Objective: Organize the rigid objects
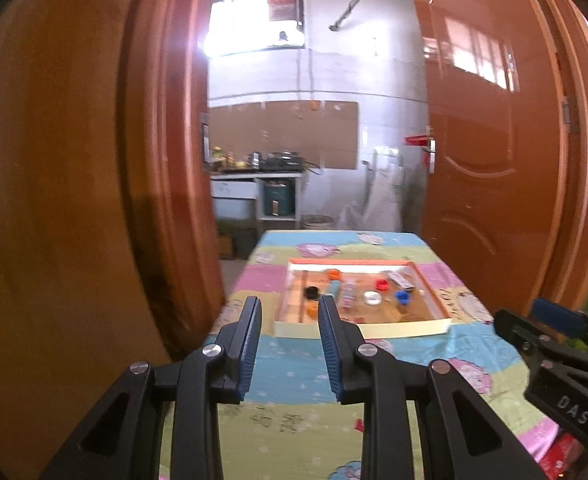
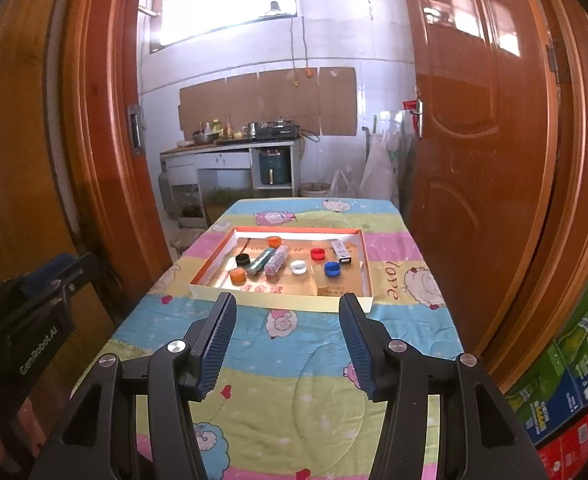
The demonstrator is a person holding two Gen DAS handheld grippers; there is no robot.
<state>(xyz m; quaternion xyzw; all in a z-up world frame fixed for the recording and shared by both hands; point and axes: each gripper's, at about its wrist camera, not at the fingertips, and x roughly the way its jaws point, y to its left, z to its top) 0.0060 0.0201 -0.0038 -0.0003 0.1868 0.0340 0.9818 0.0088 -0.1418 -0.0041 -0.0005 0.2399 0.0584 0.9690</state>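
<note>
We note both ribbed-pad claws, left (image 1: pixel 290 312) and right (image 2: pixel 288 308), spread and empty above the quilted worktop (image 2: pixel 294 360). Beyond, a shallow cardboard tray (image 2: pixel 286 298) holds round caps (image 2: pixel 332 269) and cylindrical bottles (image 2: pixel 275 262) lying lengthwise, pointing away.

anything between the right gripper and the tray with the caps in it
No object: in the right wrist view only a bare stretch of the cartoon-print cloth separates the open right gripper from the near wall of the tray.
</note>
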